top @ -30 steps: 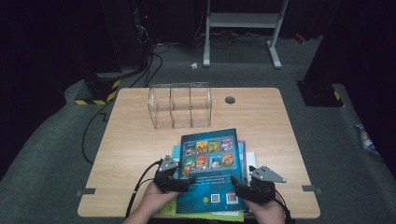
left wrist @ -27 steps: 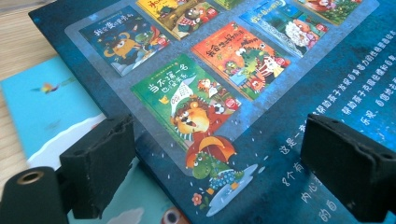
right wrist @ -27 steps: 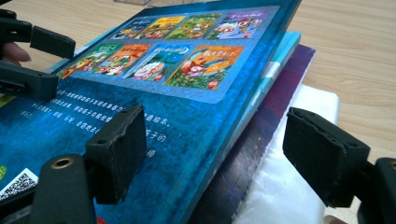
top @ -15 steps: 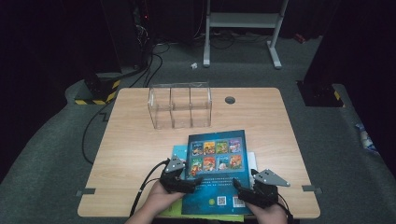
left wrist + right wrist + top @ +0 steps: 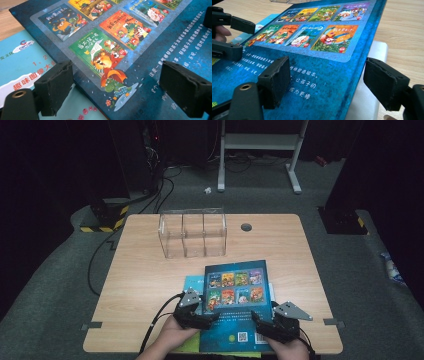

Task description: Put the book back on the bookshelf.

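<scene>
High view, book: the dark blue picture book (image 5: 235, 307) lies back cover up on a small stack at the table's (image 5: 150, 285) near edge, about 6 o'clock from the clear divided box (image 5: 192, 233). Over the last second it has slid toward 3 o'clock, baring more of the light blue book (image 5: 194, 283) beneath.
High view, grippers: left gripper (image 5: 196, 312) sits at the book's 8 o'clock corner, right gripper (image 5: 276, 324) at its 4 o'clock corner.
Left gripper view: fingers (image 5: 53, 88) stand wide apart, straddling the book's left edge, one over the light blue book, one over the cover; they grip nothing.
Right gripper view: fingers (image 5: 275, 80) are spread wide across the book's right edge, which sits raised above a white book (image 5: 372, 75); nothing is clamped.
Meaning: the top book looks to be getting worked free of the stack, probably for a lift toward the box; no grasp is made yet.
</scene>
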Action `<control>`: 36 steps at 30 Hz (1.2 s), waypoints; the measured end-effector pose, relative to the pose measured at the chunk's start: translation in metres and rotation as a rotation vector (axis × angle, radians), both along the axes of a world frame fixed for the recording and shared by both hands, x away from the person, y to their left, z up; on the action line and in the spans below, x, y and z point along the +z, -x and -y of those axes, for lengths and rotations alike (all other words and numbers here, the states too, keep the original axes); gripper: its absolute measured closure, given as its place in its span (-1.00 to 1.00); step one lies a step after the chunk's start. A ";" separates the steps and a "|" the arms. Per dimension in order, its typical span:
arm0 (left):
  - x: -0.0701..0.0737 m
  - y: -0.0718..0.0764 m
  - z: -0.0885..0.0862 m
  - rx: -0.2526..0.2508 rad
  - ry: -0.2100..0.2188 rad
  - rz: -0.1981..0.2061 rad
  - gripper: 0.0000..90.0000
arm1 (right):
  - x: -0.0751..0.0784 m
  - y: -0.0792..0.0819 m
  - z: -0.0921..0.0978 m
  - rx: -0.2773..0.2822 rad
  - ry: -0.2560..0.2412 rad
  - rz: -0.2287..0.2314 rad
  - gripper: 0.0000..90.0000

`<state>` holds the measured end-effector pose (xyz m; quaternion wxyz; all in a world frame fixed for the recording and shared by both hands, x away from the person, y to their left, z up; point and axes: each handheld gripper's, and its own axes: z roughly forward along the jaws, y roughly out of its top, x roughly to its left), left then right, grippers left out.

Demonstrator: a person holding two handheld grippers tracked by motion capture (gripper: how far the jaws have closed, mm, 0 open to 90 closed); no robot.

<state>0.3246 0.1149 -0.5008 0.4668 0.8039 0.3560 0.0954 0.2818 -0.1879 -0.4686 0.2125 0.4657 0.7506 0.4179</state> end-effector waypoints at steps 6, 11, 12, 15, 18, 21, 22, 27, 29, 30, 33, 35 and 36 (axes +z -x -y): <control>-0.002 -0.002 -0.004 -0.010 0.016 -0.018 -0.69 | 0.000 0.002 -0.001 -0.006 0.006 0.008 -0.51; -0.003 -0.005 -0.006 -0.002 0.024 -0.027 -0.68 | 0.000 0.004 -0.001 -0.003 -0.002 0.006 -0.46; -0.003 -0.007 -0.007 -0.001 0.023 -0.027 -0.68 | 0.000 0.005 -0.001 -0.003 -0.002 0.008 -0.45; -0.003 -0.009 -0.007 0.006 0.029 -0.032 -0.68 | 0.000 0.009 -0.002 0.002 0.002 0.010 -0.43; -0.003 -0.012 -0.007 0.013 0.028 -0.032 -0.69 | 0.000 0.013 -0.004 0.003 0.001 0.012 -0.40; -0.003 -0.016 -0.007 0.022 0.029 -0.033 -0.69 | -0.001 0.015 -0.004 0.010 0.001 0.014 -0.39; -0.003 -0.016 -0.007 0.022 0.029 -0.033 -0.69 | -0.001 0.016 -0.004 0.009 -0.002 0.014 -0.39; -0.003 -0.015 -0.007 0.025 0.025 -0.028 -0.68 | -0.001 0.011 -0.001 0.017 -0.020 -0.001 -0.41; -0.003 -0.015 -0.008 0.030 0.030 -0.043 -0.68 | -0.001 0.009 -0.001 0.015 -0.023 -0.005 -0.43; -0.004 -0.015 -0.009 0.032 0.039 -0.055 -0.69 | -0.001 0.007 0.000 0.011 -0.028 -0.009 -0.44; -0.005 -0.011 -0.012 0.019 0.050 -0.078 -0.70 | -0.001 -0.001 0.001 0.007 -0.046 -0.017 -0.47; -0.005 -0.007 -0.013 0.013 0.045 -0.079 -0.69 | -0.001 -0.009 0.002 0.011 -0.060 -0.017 -0.47; -0.005 -0.005 -0.013 0.012 0.044 -0.077 -0.69 | -0.001 -0.011 0.002 0.008 -0.062 -0.019 -0.48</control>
